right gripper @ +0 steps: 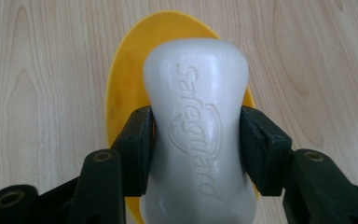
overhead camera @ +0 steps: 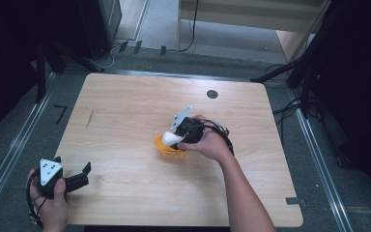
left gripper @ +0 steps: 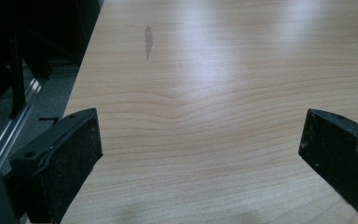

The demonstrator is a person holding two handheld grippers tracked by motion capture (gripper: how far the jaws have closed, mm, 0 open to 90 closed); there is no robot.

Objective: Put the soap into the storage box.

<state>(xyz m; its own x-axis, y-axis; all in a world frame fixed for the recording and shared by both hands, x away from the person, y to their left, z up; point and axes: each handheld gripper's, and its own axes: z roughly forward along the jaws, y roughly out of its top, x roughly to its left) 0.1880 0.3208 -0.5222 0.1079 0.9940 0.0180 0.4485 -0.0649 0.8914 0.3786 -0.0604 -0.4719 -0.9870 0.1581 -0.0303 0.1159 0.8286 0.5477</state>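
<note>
A white bar of soap (right gripper: pixel 196 121) with raised lettering sits between the jaws of my right gripper (right gripper: pixel 196 149), which is shut on its narrow waist. Under it lies a yellow dish (right gripper: pixel 126 79) on the wooden table. In the high view the soap (overhead camera: pixel 170 138) and the yellow dish (overhead camera: pixel 166 150) are near the table's middle, with my right gripper (overhead camera: pixel 176 137) held there by a hand. My left gripper (overhead camera: pixel 86 170) rests at the table's near left edge, open, with nothing between its jaws; in its own view my left gripper (left gripper: pixel 200 144) has bare wood between them.
The wooden table (overhead camera: pixel 125 111) has a dark round hole (overhead camera: pixel 212 94) near its far edge and a dark smudge (left gripper: pixel 148 41) at the left. Metal rails (overhead camera: pixel 9 150) and dark stands flank the table. Cables lie on the floor behind it.
</note>
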